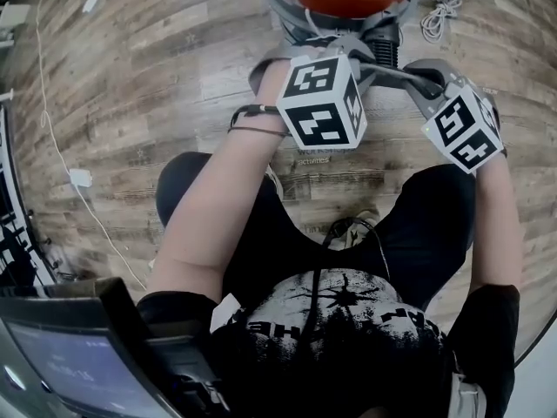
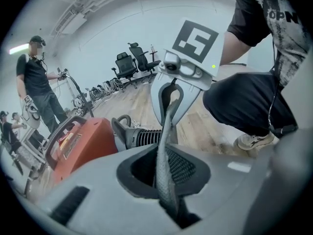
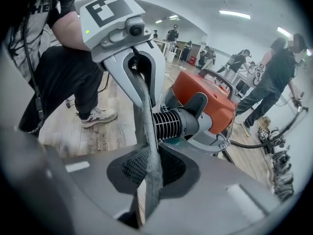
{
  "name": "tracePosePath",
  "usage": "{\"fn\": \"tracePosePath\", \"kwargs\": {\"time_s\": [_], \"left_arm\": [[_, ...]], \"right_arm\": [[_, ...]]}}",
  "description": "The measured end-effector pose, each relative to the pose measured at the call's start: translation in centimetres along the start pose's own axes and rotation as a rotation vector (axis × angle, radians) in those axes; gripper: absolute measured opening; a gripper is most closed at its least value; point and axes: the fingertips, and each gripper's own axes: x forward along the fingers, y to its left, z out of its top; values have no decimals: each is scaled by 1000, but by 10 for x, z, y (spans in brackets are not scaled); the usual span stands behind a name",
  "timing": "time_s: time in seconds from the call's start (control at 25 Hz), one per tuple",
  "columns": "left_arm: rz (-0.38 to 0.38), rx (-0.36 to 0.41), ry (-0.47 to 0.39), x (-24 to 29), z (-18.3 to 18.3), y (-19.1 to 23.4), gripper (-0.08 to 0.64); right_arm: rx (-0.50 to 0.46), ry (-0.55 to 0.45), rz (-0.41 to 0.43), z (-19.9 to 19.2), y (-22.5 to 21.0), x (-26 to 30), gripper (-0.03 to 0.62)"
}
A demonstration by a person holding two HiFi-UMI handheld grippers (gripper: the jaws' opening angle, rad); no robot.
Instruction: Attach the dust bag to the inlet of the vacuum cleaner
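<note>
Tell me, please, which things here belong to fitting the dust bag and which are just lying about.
Part of the job: dust bag, gripped by left claw and right claw; orange vacuum cleaner; its ribbed black inlet.
Just lying about: office chairs; coiled white cord; white floor cable.

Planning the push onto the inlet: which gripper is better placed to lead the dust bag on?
The right gripper, probably. It and the left gripper both pinch the dust bag, but its view shows the ribbed inlet close beside the held fabric.
</note>
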Motion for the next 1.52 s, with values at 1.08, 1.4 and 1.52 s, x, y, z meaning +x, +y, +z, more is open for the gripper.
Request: {"fn": "tracePosePath", "kwargs": {"time_s": [1.08, 1.4, 1.52], "left_arm": [[-30, -166, -10, 14, -21, 5, 31], [-10, -178, -10, 19, -25, 6, 31], [12, -161, -60, 11, -10, 8, 32]], "right_arm": [[-204, 125, -34, 24, -13, -10, 44], [-207, 105, -28, 24, -10, -9, 43], [-75, 62, -36, 9, -16, -8, 44]]}}
